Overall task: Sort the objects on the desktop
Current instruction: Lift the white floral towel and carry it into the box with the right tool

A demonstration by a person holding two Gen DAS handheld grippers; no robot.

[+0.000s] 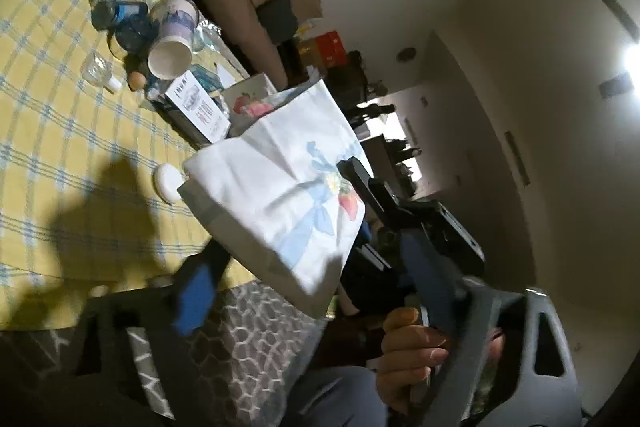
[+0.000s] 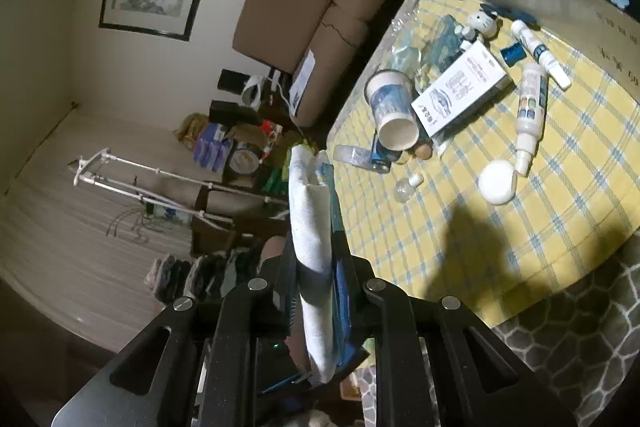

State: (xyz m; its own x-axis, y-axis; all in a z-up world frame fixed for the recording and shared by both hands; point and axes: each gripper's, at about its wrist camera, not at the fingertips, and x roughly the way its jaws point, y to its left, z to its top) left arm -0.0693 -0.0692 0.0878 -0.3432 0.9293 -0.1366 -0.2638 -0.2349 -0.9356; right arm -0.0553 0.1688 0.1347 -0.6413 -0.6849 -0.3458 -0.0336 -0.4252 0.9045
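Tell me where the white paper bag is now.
The white paper bag is off the table, gripped by the right gripper near the table's edge, in front of the left wrist camera.

White box (image 2: 464, 95) print blurred; apparently unreadable.

Left claw (image 1: 200, 283) blurred, bag-hidden.
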